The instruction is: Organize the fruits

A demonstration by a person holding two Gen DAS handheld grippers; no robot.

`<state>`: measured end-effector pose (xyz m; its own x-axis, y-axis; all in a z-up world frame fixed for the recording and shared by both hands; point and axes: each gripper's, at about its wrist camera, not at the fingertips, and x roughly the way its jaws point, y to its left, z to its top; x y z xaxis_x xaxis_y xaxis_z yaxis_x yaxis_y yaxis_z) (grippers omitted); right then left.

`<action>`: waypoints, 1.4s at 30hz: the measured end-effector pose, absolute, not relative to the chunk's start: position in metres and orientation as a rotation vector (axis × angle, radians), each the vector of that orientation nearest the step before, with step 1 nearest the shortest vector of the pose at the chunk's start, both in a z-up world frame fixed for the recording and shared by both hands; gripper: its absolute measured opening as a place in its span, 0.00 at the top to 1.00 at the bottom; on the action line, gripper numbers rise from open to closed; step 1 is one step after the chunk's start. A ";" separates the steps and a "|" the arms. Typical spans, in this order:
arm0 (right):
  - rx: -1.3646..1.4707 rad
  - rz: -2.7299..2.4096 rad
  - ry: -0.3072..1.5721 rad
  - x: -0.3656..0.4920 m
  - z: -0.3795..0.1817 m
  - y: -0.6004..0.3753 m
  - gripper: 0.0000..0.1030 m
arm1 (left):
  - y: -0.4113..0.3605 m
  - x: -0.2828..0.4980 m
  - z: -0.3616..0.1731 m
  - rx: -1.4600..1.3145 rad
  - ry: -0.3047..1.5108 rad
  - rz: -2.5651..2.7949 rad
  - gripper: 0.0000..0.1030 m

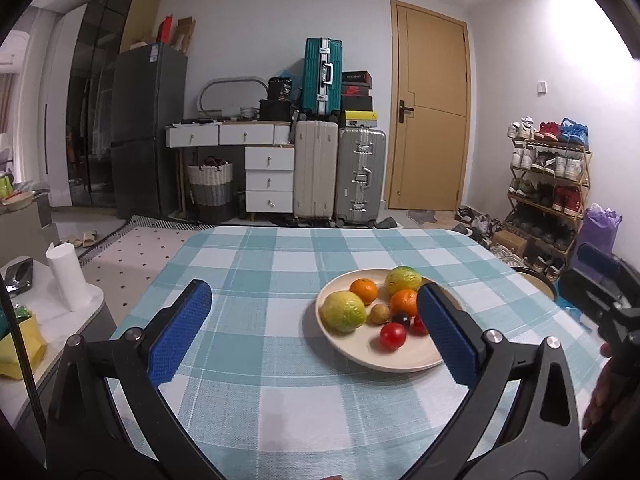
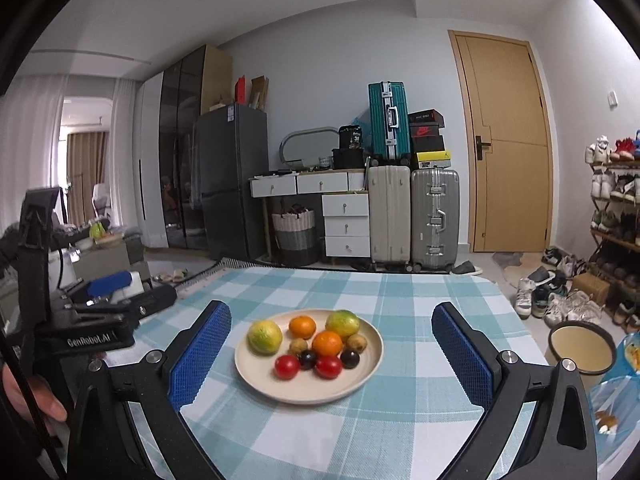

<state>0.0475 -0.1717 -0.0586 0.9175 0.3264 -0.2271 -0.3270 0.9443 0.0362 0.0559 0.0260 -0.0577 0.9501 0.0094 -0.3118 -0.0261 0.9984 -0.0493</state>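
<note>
Background: teal suitcase stacked above a white suitcase and silver suitcase. Wooden door right; grey refrigerator left; shoe rack far right.

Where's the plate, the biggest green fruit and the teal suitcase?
plate (image 2: 362, 385), right wrist view, bare front rim.
biggest green fruit (image 2: 264, 337), right wrist view, its middle.
teal suitcase (image 2: 389, 124), right wrist view, front face.

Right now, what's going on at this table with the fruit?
A person holds a two-finger gripper in each hand over a checked tablecloth. Both the left gripper and right gripper are open and empty. All the fruit, including two oranges, sits on one cream plate. Nothing is gripped yet.
</note>
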 end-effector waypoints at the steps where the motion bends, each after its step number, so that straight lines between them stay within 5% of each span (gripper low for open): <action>1: -0.016 0.333 0.232 0.046 -0.062 -0.170 0.00 | 0.027 0.057 -0.061 -0.049 0.315 0.021 0.00; 42: -0.057 0.309 0.307 0.053 -0.103 -0.176 0.00 | 0.026 0.062 -0.094 -0.016 0.323 0.009 0.00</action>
<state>0.0527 -0.1765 -0.1032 0.9065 0.2907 -0.3062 -0.3078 0.9514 -0.0080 0.0621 0.0258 -0.0936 0.9484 0.0067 -0.3172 -0.0119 0.9998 -0.0143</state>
